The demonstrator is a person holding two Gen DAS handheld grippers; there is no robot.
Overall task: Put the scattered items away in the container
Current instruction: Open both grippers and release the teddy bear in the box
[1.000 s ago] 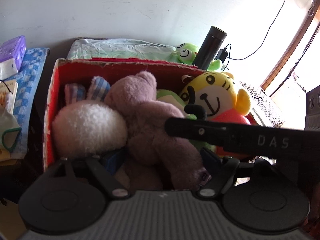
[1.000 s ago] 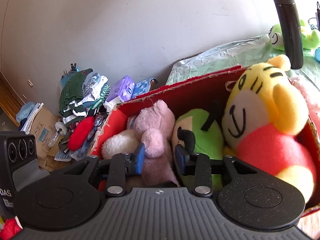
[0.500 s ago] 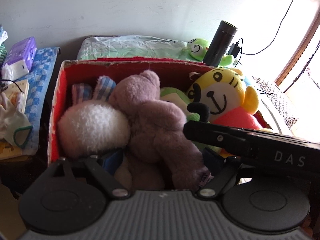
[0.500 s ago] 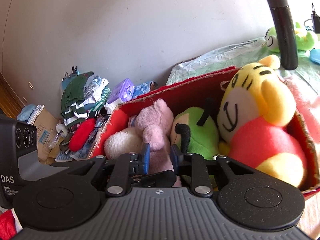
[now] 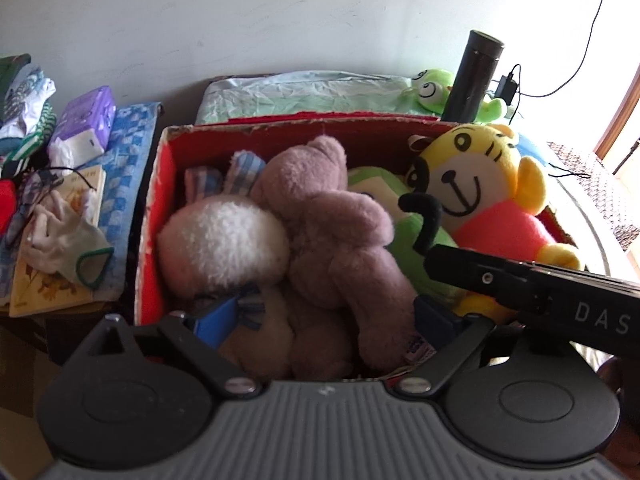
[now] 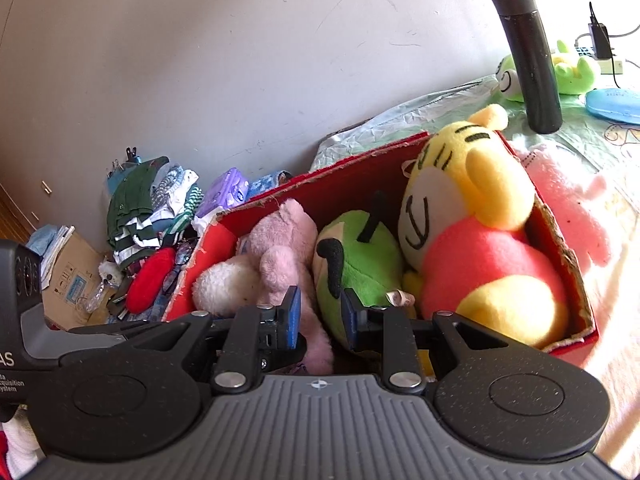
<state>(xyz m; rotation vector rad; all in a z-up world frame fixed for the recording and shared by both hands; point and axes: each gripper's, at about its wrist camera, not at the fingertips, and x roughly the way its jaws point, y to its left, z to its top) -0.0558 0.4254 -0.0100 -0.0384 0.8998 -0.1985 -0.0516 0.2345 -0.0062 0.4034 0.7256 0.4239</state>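
Box: red cardboard box (image 5: 256,136) straight ahead of both grippers, open top, packed with plush toys.
Left gripper: left gripper (image 5: 326,314) jaws wide and opening; pink bear's legs sit between the blue pads, pads not pressing on them.
Right gripper: right gripper (image 6: 320,316) jaws narrow with a small gap; pads sit over the seam between pink bear and green plush, nothing clearly pinched.
Pink bear: pink bear (image 5: 332,236) lies dead ahead of left gripper, head toward far wall of box, legs toward the pads.
White plush: white plush (image 5: 224,240) ahead-left of left gripper, touching the bear, checked ears behind it.
Green plush: green plush (image 6: 360,256) just ahead of right gripper's right pad, between bear and tiger.
Tiger: yellow tiger plush (image 6: 476,216) ahead-right of right gripper, upright against box's right wall.
Outside box: black flask (image 6: 528,60) and green frog toy (image 6: 568,72) beyond far-right corner; pink cloth (image 6: 568,200) right of box.
Left of box: purple tissue pack (image 5: 86,120) and book (image 5: 52,264) ahead-left of left gripper.
Cross view: right gripper's body crosses lower right of left wrist view.
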